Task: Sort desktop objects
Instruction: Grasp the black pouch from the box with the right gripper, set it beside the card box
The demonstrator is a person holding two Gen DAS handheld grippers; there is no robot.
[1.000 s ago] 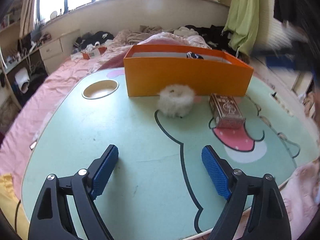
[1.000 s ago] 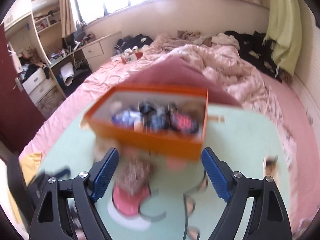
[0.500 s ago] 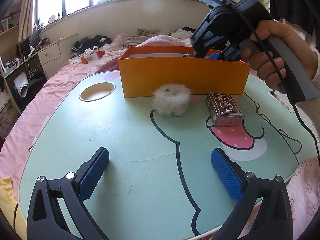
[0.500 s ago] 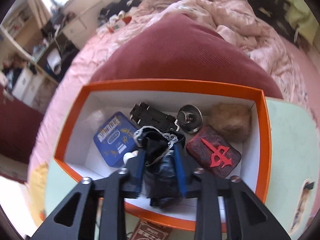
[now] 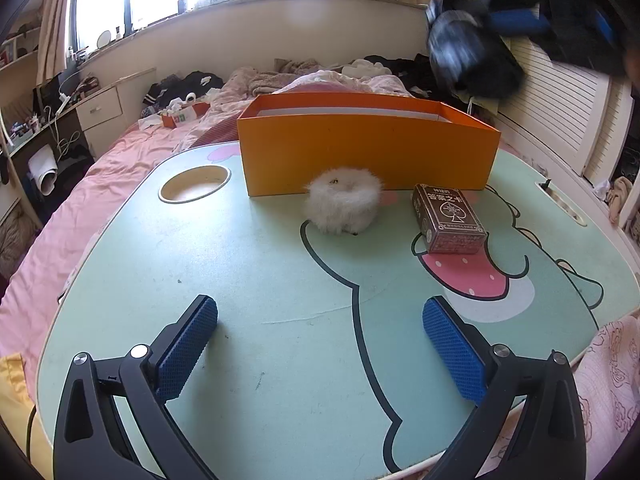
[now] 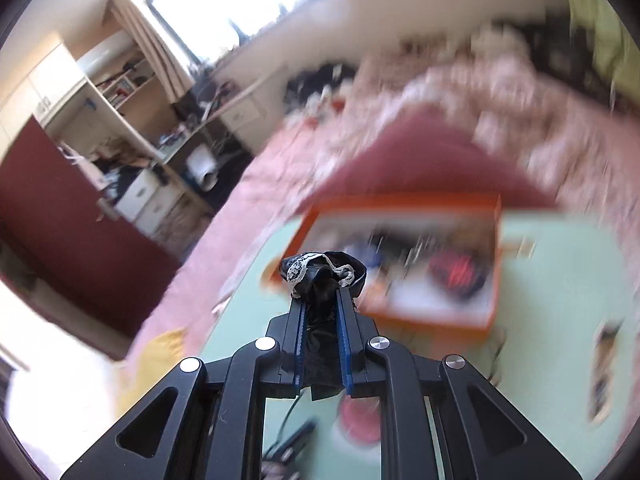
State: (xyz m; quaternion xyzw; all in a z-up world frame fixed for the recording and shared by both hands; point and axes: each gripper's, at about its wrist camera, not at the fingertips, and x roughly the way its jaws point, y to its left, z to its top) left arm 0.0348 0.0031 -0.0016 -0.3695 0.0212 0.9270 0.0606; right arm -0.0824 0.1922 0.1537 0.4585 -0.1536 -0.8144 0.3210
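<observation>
Our right gripper (image 6: 322,300) clamps a black lace-trimmed pouch (image 6: 323,270); our left gripper (image 5: 320,344) gapes empty; at its one o'clock a spade-marked card box (image 5: 448,218), writing unreadable.

Left gripper (image 5: 320,344) low in frame, blue pads spread wide over the green table (image 5: 248,264), nothing between them. Mid-frame, white fluffy ring (image 5: 343,205) and card box (image 5: 447,218) just before the orange box (image 5: 366,152). Upper right, blurred right gripper (image 5: 476,46).

Contents of the orange box (image 6: 400,272) smear beyond recognition in the right wrist view; its front wall (image 5: 368,156) hides them from the left
</observation>
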